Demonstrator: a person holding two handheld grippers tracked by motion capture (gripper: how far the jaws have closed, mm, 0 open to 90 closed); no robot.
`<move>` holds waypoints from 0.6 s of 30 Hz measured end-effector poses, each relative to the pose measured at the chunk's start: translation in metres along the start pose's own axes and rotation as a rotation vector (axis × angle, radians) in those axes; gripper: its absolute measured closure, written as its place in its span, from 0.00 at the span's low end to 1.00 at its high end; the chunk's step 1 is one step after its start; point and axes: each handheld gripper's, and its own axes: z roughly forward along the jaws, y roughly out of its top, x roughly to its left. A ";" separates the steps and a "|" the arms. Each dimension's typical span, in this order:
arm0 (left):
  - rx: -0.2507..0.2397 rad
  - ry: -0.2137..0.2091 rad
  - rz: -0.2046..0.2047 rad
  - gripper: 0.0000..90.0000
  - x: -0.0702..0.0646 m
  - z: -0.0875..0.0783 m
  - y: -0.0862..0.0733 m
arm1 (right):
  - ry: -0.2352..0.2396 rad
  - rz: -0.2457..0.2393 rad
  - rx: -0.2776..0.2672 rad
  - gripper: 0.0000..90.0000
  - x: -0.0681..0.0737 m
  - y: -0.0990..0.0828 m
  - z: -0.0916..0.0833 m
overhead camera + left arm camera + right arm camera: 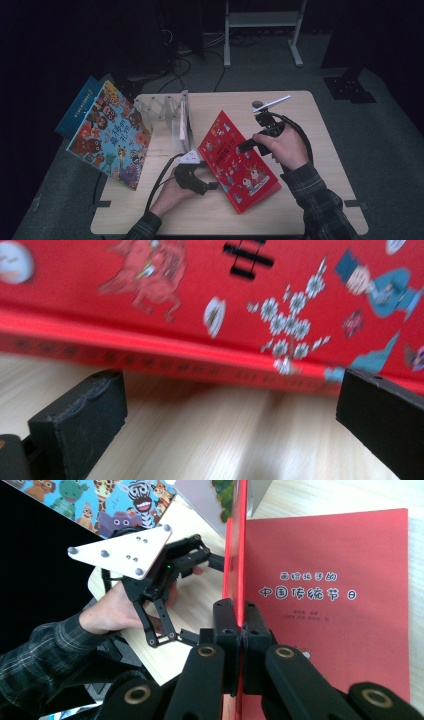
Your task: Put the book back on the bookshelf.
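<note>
Right gripper view: right gripper [239,630] clamps the red book's [325,595] cover edge. Left gripper [225,425] gapes wide beside the spine, nothing between its jaws, on the table [300,115].

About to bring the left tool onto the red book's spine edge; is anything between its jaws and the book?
Nothing visible. The left tool stands open facing the red book, with bare table between them. The right tool already pinches the cover's far edge.
</note>
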 end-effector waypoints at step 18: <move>-0.135 -0.134 -0.060 0.00 0.002 -0.008 0.021 | 0.047 -0.025 -0.081 0.97 0.003 -0.006 -0.020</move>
